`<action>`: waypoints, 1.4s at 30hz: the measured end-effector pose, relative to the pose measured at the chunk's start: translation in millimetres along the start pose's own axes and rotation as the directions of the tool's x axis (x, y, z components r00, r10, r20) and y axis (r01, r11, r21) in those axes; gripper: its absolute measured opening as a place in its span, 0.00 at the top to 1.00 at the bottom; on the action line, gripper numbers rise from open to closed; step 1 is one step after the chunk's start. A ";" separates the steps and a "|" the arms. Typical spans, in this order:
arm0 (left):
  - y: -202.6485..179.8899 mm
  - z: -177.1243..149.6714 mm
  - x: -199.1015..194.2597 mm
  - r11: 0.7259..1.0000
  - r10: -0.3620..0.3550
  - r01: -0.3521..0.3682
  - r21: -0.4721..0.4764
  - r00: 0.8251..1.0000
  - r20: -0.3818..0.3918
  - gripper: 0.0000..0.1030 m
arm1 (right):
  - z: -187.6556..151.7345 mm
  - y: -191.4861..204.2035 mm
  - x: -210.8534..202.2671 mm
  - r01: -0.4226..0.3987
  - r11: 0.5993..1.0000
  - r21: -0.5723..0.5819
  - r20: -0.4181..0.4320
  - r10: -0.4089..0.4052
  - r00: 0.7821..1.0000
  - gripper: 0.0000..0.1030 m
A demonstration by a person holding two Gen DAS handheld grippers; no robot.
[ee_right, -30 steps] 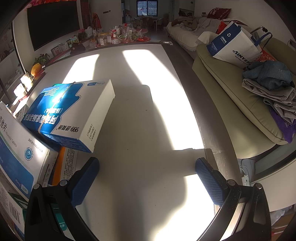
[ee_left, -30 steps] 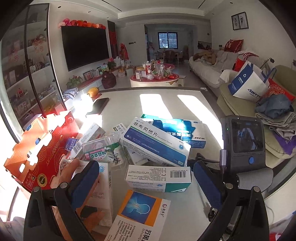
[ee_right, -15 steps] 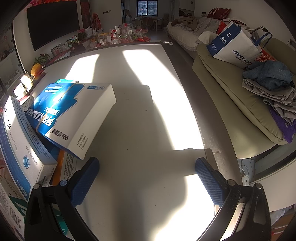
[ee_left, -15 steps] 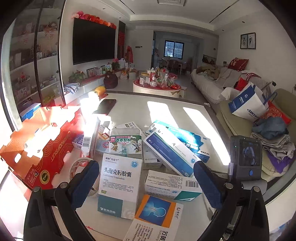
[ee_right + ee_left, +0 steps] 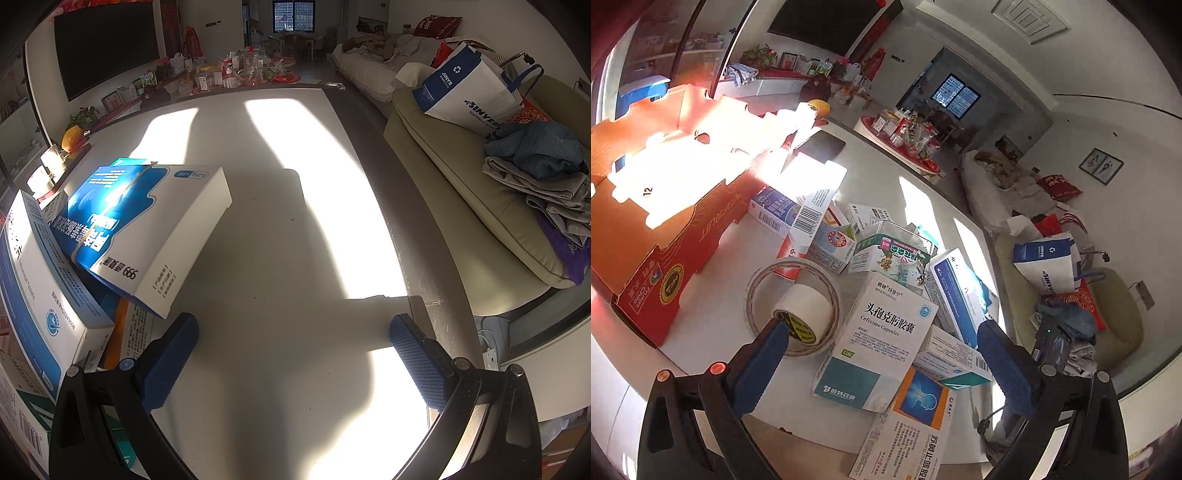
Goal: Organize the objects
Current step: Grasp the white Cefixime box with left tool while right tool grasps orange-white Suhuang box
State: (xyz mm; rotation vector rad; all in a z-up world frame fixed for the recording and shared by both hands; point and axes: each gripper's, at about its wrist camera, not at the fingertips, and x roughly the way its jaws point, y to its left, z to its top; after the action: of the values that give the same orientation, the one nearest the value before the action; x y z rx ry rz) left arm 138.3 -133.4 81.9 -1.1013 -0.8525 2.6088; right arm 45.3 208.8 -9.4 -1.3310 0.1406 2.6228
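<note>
Several medicine boxes lie heaped on a white table (image 5: 871, 192). A white and teal Cefixime box (image 5: 882, 336) lies on top of the heap, between the fingers of my open, empty left gripper (image 5: 879, 358), which hovers above it. Two tape rolls (image 5: 798, 314) sit by the left finger. An open red cardboard box (image 5: 661, 206) stands at the left. My right gripper (image 5: 291, 354) is open and empty over bare table (image 5: 280, 258). A blue and white box (image 5: 147, 229) leans on the heap at its left.
A black phone (image 5: 822, 146) lies at the table's far side. The other gripper's body with its screen (image 5: 1052, 347) sits at the table's right edge. A sofa (image 5: 480, 192) with clothes and a shopping bag (image 5: 469, 96) stands right of the table.
My left gripper has risen and tilted, now looking down on the heap. The Cefixime box now lies on top of the pile. The hand seen earlier is gone. The right gripper stays still.
</note>
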 end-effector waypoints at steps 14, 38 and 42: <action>36.0 -18.5 0.6 0.962 0.173 -0.132 0.239 0.972 -0.157 0.00 | 0.1 0.2 0.2 0.000 1.000 0.000 0.000 0.000 1.000 0.00; 18.3 -33.1 40.7 0.864 0.029 0.126 0.488 0.954 -0.298 0.00 | -99.3 92.4 -123.3 -0.226 0.965 0.135 -0.152 0.246 0.957 0.00; 29.9 -19.6 31.1 0.898 -0.017 0.144 0.415 0.955 -0.295 0.00 | -106.6 119.3 -117.8 -0.239 0.964 0.119 -0.190 0.259 0.947 0.00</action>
State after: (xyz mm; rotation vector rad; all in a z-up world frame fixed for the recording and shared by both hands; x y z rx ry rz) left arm 131.6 -137.7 35.3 -1.2288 -0.2294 2.3243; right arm 171.2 58.5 22.1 -1.6438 0.4890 2.6287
